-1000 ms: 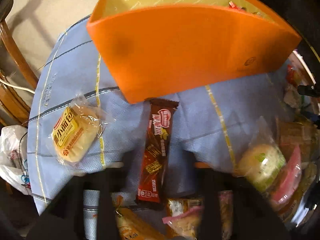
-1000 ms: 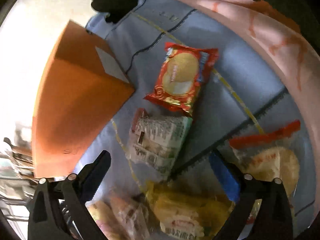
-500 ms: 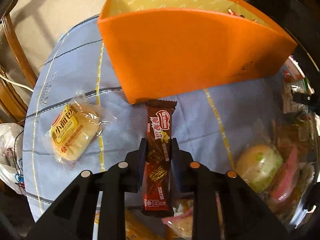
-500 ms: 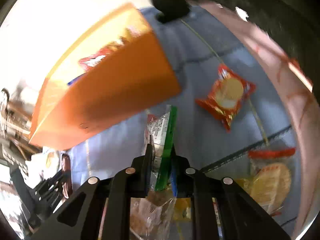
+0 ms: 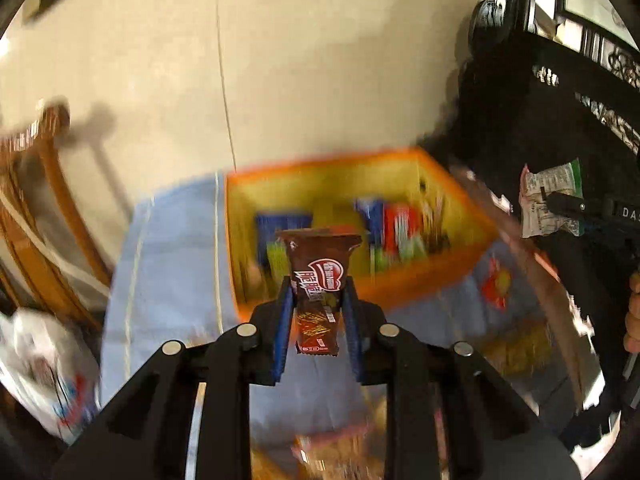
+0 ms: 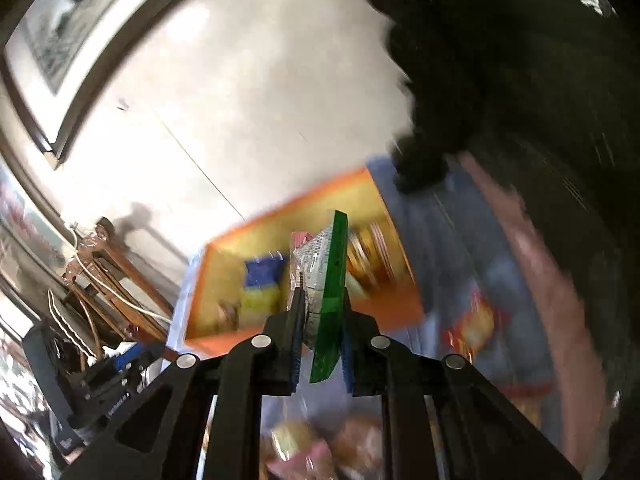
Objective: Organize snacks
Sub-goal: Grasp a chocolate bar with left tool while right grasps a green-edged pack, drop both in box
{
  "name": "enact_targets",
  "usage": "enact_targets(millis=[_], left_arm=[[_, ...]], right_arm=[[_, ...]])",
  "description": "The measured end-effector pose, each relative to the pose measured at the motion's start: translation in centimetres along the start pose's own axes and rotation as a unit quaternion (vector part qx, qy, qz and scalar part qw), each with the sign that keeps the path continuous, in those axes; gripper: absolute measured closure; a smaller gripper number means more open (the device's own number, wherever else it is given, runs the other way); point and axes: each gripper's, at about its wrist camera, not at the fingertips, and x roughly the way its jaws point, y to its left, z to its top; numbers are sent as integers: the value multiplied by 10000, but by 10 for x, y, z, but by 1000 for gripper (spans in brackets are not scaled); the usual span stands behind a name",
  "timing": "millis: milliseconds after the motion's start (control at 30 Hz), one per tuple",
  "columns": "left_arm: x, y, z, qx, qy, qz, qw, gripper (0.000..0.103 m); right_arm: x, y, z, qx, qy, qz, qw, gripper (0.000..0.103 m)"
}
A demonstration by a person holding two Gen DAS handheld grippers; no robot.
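Observation:
My left gripper (image 5: 316, 312) is shut on a brown chocolate wafer bar (image 5: 318, 280) and holds it in the air in front of the open orange box (image 5: 420, 276). My right gripper (image 6: 320, 312) is shut on a green and white snack packet (image 6: 326, 280), also lifted before the orange box (image 6: 384, 312). The box holds several blue, red and yellow packets. The right gripper with its packet (image 5: 550, 198) shows at the right of the left wrist view. The left gripper's body shows at the lower left of the right wrist view.
The box stands on a blue tablecloth (image 5: 172, 264). A red snack packet (image 5: 496, 284) lies right of the box, and blurred packets (image 6: 304, 452) lie near me. A wooden chair (image 5: 44, 216) and white bag (image 5: 36, 364) stand left. Dark furniture is at right.
Both grippers have lifted their snacks off the table and tilted up, so the inside of the orange box now shows. The views are blurred by motion.

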Motion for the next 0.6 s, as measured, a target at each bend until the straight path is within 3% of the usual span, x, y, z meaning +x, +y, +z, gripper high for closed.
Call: enact_targets(millis=[100,200,333,367,400,433,500,600], left_arm=[[7,-1,28,21,-93,110,9999,80],[16,1,46,44,-100,144,9998,80],[40,12,72,33,-2,405,9992,80],[43,15,75,-43,9,413,9991,66],[46,18,77,-98,34,491,9987,41],[52,25,80,-188,51,810,9965,9],[52,36,73,-255,-100,1216,9922,4],[53,57,42,69,-12,1247,9922,4]], right_arm=[[7,14,27,-114,-116,173,9997,88],[24,24,54,-317,-245,41,9992,88],[43,27,74,-366,-103,84,9992,85],[49,28,77,-456,-37,177,9988,82],[56,32,80,-581,38,179,9981,41],[63,35,81,-768,153,-111,9969,8],[65,38,73,-1152,109,-402,9925,4],[61,25,50,-1612,165,-703,9843,4]])
